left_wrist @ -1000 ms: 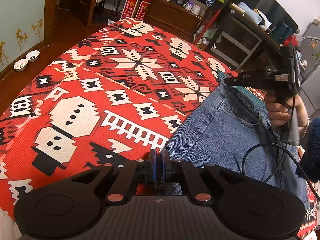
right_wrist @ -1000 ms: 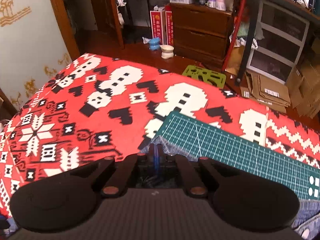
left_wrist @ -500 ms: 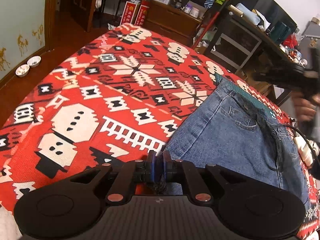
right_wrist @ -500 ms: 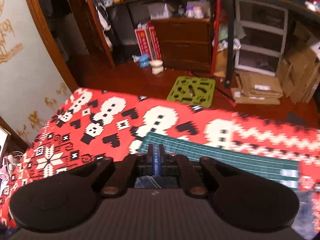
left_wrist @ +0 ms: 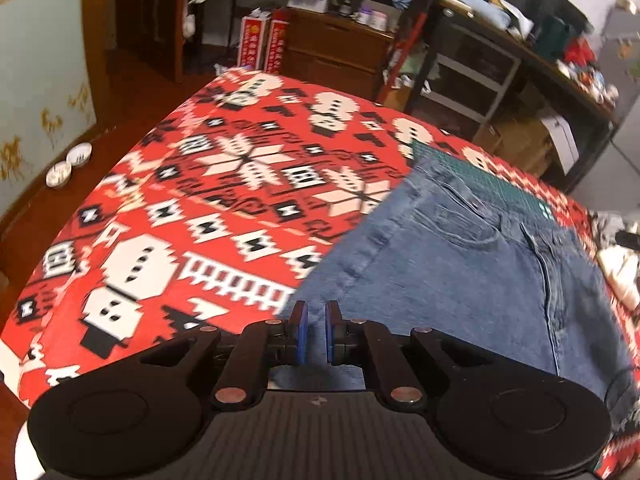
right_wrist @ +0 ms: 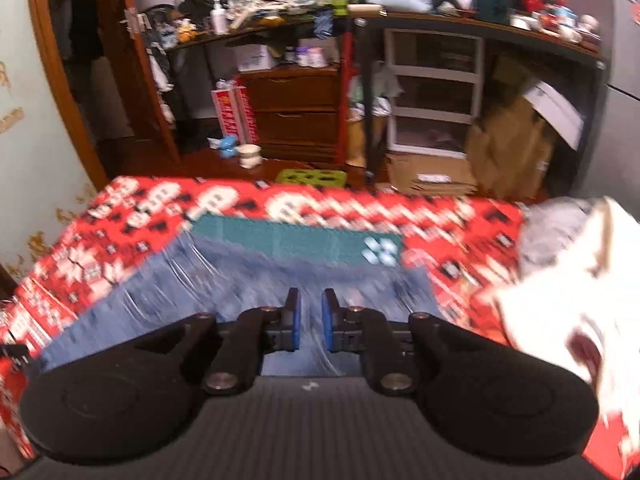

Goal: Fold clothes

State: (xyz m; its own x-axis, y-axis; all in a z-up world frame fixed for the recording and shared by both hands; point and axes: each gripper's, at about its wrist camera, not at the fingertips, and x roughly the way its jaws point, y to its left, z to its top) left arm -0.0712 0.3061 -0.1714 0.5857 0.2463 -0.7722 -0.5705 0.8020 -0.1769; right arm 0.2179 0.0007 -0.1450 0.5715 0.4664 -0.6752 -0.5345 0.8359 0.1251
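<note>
Denim blue jeans (left_wrist: pixel 460 264) flat ahead of left gripper (left_wrist: pixel 316 332) and right gripper (right_wrist: pixel 308 320); both jaws slightly apart, empty, cloth laid for folding.

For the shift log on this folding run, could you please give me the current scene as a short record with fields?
surface: red patterned cloth covering the table
garment: blue jeans lying flat, waistband at the far side
under garment: green cutting mat, its far strip showing beyond the waistband
left gripper: open, empty, above the jeans' near edge
right gripper: open, empty, above the jeans
other clothing: white and grey pile to the right
image quality: right wrist view motion-blurred
</note>
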